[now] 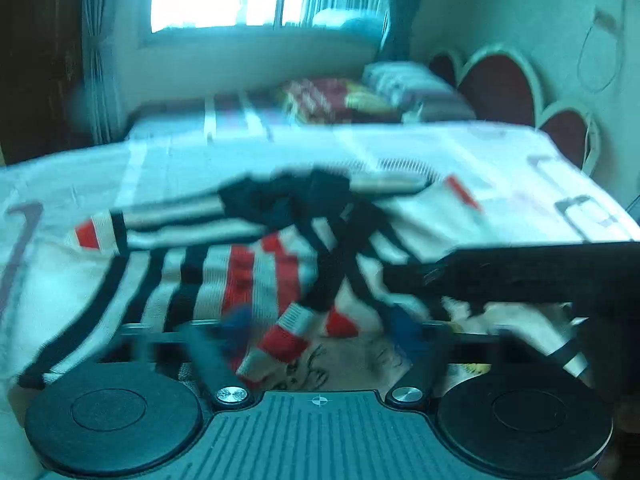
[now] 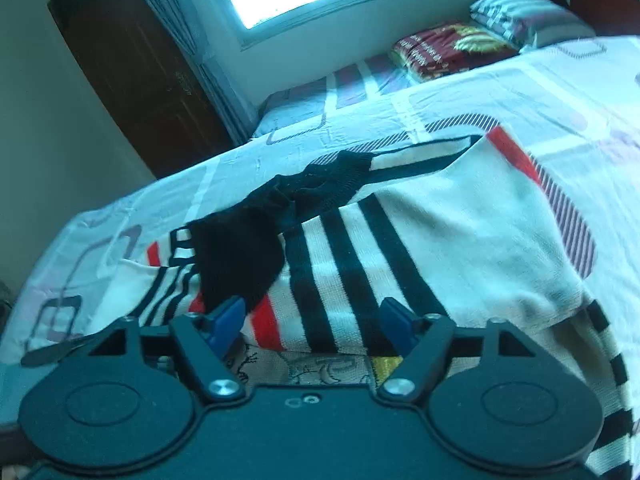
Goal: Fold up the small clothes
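A small knit sweater, cream with black and red stripes and a black collar, lies on the bed; it also shows in the right wrist view. My left gripper is open, low over the sweater's near part, with a striped cuff lying between its blue pads; the view is blurred. My right gripper is open, its blue pads apart over the sweater's front hem. The right gripper's black body crosses the left wrist view at right.
The bed sheet is pale with a square pattern. Folded bedding and a red blanket sit at the far end by the window. A dark wooden wardrobe stands left. A red headboard is at right.
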Demonstrator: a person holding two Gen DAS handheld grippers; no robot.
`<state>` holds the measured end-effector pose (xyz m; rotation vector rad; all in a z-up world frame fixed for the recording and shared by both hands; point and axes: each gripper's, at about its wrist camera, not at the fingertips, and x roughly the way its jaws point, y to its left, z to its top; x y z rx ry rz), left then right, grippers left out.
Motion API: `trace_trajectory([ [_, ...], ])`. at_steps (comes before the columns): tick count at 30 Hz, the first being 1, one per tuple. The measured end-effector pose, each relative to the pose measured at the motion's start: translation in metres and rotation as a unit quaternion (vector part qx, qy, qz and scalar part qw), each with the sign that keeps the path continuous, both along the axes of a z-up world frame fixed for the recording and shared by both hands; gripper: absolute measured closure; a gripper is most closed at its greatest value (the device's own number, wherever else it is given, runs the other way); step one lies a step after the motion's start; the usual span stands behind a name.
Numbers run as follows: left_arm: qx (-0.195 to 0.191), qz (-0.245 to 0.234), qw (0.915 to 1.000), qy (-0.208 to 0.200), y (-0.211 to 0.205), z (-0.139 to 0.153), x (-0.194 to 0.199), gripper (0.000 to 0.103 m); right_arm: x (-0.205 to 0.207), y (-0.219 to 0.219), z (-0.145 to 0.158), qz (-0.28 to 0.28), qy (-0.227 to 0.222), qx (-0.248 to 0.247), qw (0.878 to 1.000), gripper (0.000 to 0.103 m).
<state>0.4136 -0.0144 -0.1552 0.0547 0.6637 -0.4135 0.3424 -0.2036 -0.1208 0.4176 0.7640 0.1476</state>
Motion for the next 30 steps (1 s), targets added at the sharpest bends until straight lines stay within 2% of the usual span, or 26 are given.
trace_trajectory([
  [3,0.045,-0.012,0.9986,-0.025,-0.007,0.009,-0.018,0.014,0.007,0.001,-0.004,0.013,0.007,0.031,0.999,0.027],
  [5,0.043,0.008,0.9988,-0.020,0.006,0.017,-0.017,0.014,0.015,0.006,-0.006,0.020,0.015,0.029,0.999,0.026],
  [7,0.029,0.049,0.9983,-0.010,0.033,0.029,-0.020,0.014,0.018,0.008,-0.009,0.003,0.028,0.012,1.000,0.027],
  [9,0.017,0.106,0.9942,0.006,0.070,0.033,-0.013,0.014,0.017,0.005,-0.012,-0.021,0.032,0.006,0.999,0.028],
  [11,0.002,0.166,0.9859,0.024,0.106,0.033,0.001,0.014,0.019,0.001,-0.017,-0.045,0.037,-0.006,0.998,0.032],
  [13,-0.023,0.213,0.9757,0.045,0.139,0.023,0.014,0.014,0.023,0.000,-0.022,-0.042,0.040,-0.001,0.998,0.034],
  [14,-0.034,0.229,0.9711,0.056,0.150,0.017,0.020,0.014,0.026,0.003,-0.023,-0.034,0.038,-0.003,0.999,0.041],
  [15,-0.041,0.240,0.9679,0.064,0.158,0.012,0.023,0.014,0.027,0.008,-0.023,-0.020,0.034,-0.011,0.999,0.064],
  [16,-0.043,0.246,0.9659,0.069,0.163,0.005,0.023,0.014,0.028,0.015,-0.022,-0.007,0.032,-0.027,0.999,0.072],
  [17,-0.042,0.246,0.9658,0.072,0.164,-0.001,0.026,0.014,0.029,0.020,-0.021,0.003,0.028,-0.034,0.999,0.073],
  [19,-0.039,0.237,0.9678,0.076,0.159,-0.010,0.026,0.014,0.030,0.022,-0.021,0.016,0.026,-0.030,0.999,0.093],
  [20,-0.036,0.234,0.9687,0.076,0.155,-0.013,0.028,0.014,0.029,0.022,-0.018,0.016,0.022,-0.036,0.999,0.097],
  [22,-0.039,0.230,0.9695,0.076,0.149,-0.016,0.030,0.014,0.026,0.017,-0.010,0.007,0.001,-0.043,0.999,0.098],
  [27,-0.041,0.226,0.9708,0.070,0.139,-0.010,0.033,0.014,0.019,0.003,0.014,-0.014,-0.053,-0.107,0.993,0.099],
  [29,-0.040,0.223,0.9716,0.069,0.137,-0.009,0.033,0.014,0.024,-0.008,0.013,-0.005,-0.031,-0.094,0.995,0.098],
  [30,-0.038,0.222,0.9718,0.069,0.136,-0.010,0.033,0.014,0.027,-0.015,0.008,-0.001,-0.012,-0.071,0.997,0.093],
])
